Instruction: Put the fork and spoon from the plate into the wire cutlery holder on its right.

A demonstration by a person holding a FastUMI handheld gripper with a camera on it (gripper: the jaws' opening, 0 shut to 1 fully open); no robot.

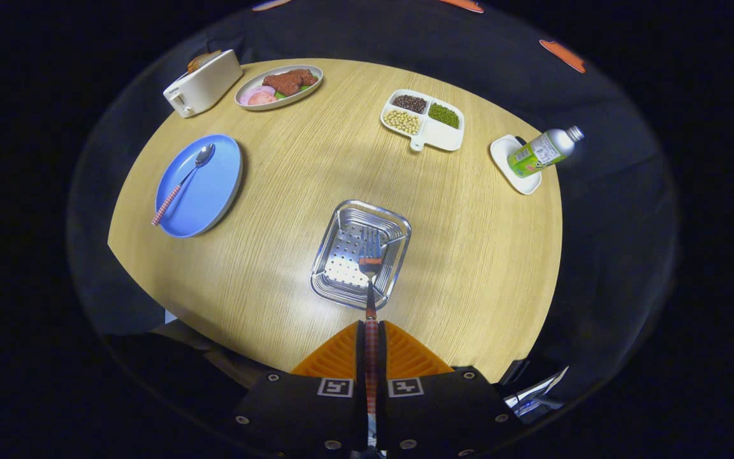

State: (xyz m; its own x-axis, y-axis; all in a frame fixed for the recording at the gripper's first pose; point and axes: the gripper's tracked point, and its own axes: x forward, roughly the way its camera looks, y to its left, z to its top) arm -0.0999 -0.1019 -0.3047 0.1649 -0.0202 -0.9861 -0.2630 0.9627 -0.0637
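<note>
fork (370,255) clamped by its handle between gripper (372,331) fingers, tines over holder (335,280) near table's (469,255) front edge | judged light, stiff, slippery (handle grip suits)

A round wooden table (265,191), brightly lit mid-top, stands against dark cloth walls (596,210).

The wooden table (469,268) carries a toaster (201,84), food plate (279,86), blue plate (204,191), divided dish (446,134), small tray (512,167) and metal basket (341,255); gripper (371,338) fingers clamp the fork (370,255).
</note>
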